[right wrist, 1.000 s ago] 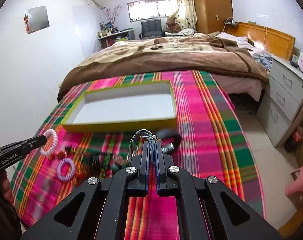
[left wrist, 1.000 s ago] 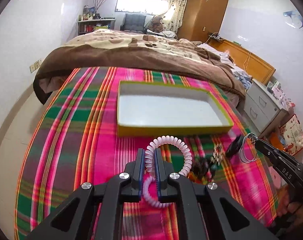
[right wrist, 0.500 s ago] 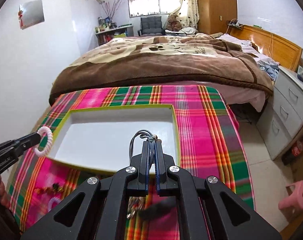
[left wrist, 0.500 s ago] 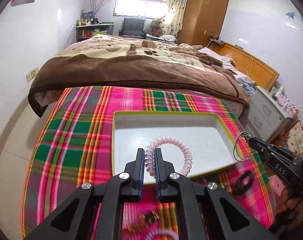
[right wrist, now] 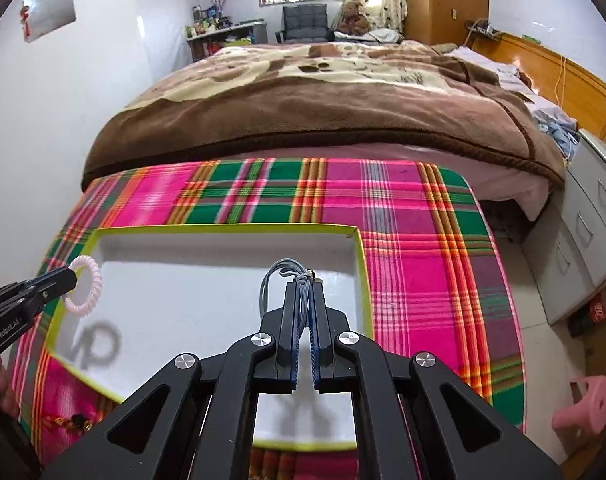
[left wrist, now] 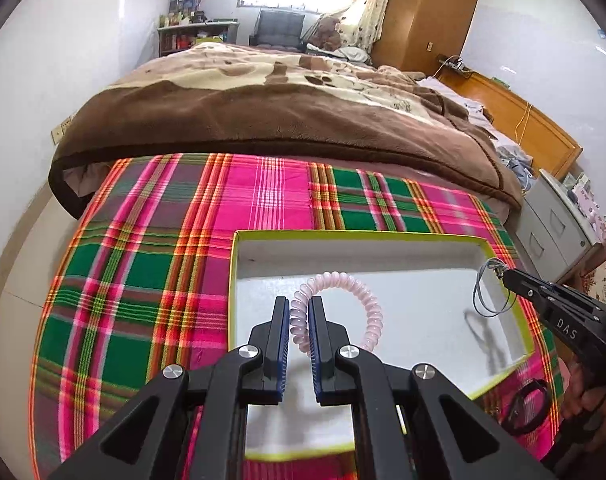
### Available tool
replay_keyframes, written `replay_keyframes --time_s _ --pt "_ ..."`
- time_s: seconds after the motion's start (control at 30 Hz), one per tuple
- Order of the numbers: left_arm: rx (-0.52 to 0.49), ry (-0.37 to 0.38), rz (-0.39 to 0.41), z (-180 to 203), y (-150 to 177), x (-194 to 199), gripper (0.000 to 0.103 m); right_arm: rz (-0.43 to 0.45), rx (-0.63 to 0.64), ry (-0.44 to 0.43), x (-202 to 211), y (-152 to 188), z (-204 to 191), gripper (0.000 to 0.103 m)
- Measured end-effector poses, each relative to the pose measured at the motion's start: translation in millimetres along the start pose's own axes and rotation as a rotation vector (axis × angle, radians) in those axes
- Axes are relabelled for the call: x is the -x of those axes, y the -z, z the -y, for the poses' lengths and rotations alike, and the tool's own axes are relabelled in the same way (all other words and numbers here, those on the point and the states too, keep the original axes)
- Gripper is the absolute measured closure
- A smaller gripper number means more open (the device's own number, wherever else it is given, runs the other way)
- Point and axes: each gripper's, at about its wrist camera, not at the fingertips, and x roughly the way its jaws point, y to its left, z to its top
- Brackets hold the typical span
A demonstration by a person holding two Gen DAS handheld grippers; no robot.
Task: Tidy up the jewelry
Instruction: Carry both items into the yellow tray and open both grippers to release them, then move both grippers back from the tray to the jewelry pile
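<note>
A shallow white tray with a yellow-green rim (left wrist: pixel 355 233) (right wrist: pixel 223 228) lies on the plaid cloth. My left gripper (left wrist: pixel 299 307) is shut on a pale pink spiral bracelet (left wrist: pixel 367 300) and holds it above the tray's left half; the bracelet also shows in the right wrist view (right wrist: pixel 88 290). My right gripper (right wrist: pixel 303 291) is shut on a thin grey wire bangle (right wrist: pixel 277 274), held above the tray's right part; the bangle also shows in the left wrist view (left wrist: pixel 487 292). Both pieces cast shadows on the tray floor.
A black ring (left wrist: pixel 529 406) lies on the cloth beyond the tray's near right corner. Small gold and dark pieces (right wrist: pixel 73 422) lie by its near left corner. A bed with a brown blanket (left wrist: pixel 283 112) stands behind. Grey drawers (right wrist: pixel 591 224) and a pink stool (right wrist: pixel 583 400) stand at the right.
Both grippers have moved forward and up from the loose jewelry at the near edge to above the tray, each carrying its piece.
</note>
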Motion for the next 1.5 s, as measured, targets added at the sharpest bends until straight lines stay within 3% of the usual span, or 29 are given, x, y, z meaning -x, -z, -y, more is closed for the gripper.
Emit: replay_keyframes --time_s 0.5,0.83,0.97,1.1,1.17,1.2,1.5 --pt "-0.009 -0.022 -0.067 2 2 -33 0.094 -0.071 0.085 0.040 -25 -5 -11 0.099" --pt "-0.002 -0.023 -0.082 1 6 -37 0.094 -0.099 0.075 0.035 -30 -7 -8 0.097" --pt "0.003 -0.020 -0.085 1 6 -37 0.093 -0.095 0.067 0.023 -29 -7 -8 0.086" --pt "0.000 -0.013 -0.077 2 8 -32 0.078 -0.087 0.064 0.022 -26 -6 -7 0.081" --pt "-0.002 -0.011 -0.069 3 9 -28 0.078 -0.084 0.058 0.017 -24 -6 -5 0.063" --pt "0.000 -0.012 -0.064 3 10 -25 0.078 -0.077 0.054 0.014 -22 -5 -5 0.060" --pt "0.002 0.021 -0.018 10 23 10 0.069 -0.039 0.031 -0.007 3 1 -3 0.059"
